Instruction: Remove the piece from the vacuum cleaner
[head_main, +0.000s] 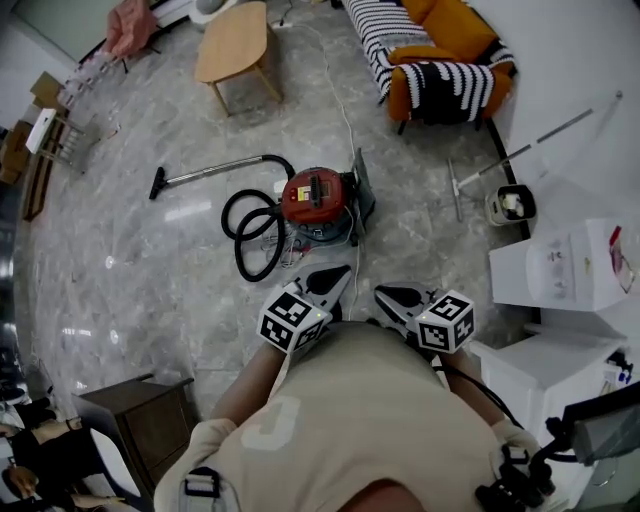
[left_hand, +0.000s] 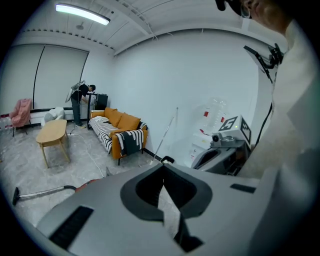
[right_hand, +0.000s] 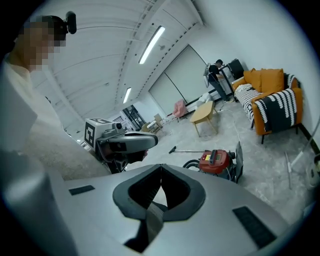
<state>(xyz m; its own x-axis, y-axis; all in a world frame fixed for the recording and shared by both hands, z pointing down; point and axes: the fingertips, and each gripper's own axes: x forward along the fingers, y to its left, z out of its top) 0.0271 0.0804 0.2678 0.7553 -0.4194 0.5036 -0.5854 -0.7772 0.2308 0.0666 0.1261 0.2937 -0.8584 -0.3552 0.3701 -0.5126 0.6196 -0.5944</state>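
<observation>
This room is bright and evenly lit. A long ceiling strip light (left_hand: 82, 14) glows white in my left gripper view, and another strip (right_hand: 152, 44) shines in the right one. The polished floor (head_main: 120, 250) throws back pale glare patches in the head view. Shadows are soft and faint. All 3 pictures bend strongly at the edges. The 2 gripper views end in black rounded corners, and my shirt (left_hand: 295, 115) near the lens is blurred.

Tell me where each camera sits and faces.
Head view: on the person's head, looking steeply down at the vacuum cleaner; torso, left gripper, right gripper show.
Left gripper view: on that gripper, facing the sofa; own shut jaws, right gripper.
Right gripper view: on that gripper, facing the vacuum cleaner; own shut jaws, left gripper.
Shared: the sofa, in all three.
</observation>
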